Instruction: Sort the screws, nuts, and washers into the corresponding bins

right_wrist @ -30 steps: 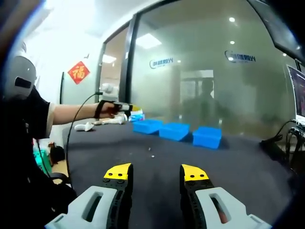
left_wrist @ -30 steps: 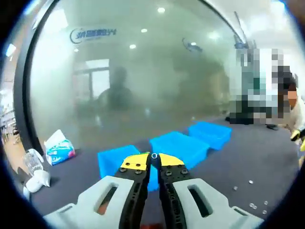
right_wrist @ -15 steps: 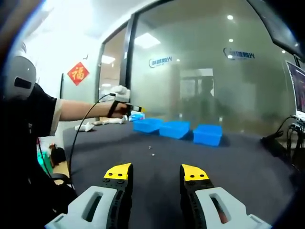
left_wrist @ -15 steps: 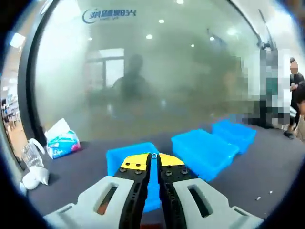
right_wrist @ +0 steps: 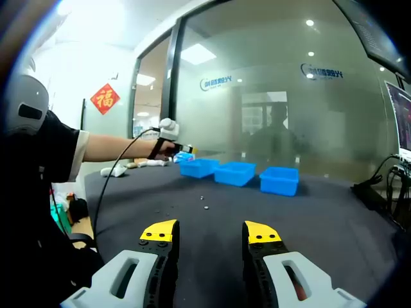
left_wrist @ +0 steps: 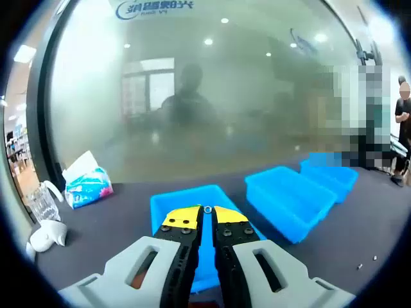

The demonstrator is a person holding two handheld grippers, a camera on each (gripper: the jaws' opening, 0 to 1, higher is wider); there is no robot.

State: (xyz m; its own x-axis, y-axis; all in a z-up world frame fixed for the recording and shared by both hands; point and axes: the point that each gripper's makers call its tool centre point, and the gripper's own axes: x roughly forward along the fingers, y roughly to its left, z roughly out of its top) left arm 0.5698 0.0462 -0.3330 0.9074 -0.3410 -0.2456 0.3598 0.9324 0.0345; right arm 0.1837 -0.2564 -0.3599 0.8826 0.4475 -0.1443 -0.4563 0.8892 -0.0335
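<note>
L gripper (left_wrist: 207, 213) pinches small metal ring (left_wrist: 207, 208) over blue plastic bin (left_wrist: 168, 206); R gripper (right_wrist: 210, 232) jaws wide.

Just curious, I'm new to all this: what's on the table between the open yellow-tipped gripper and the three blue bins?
In the right gripper view, mostly bare dark table lies between the right gripper and the blue bins, with a few small metal parts scattered on it.

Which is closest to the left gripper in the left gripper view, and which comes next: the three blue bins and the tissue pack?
From the left gripper:
1. Nearest blue bin, right under the tips, which pinch a small washer.
2. Middle blue bin, to the right.
3. Far blue bin, farther right, and the tissue pack, off left by the glass wall: too close to call.
</note>
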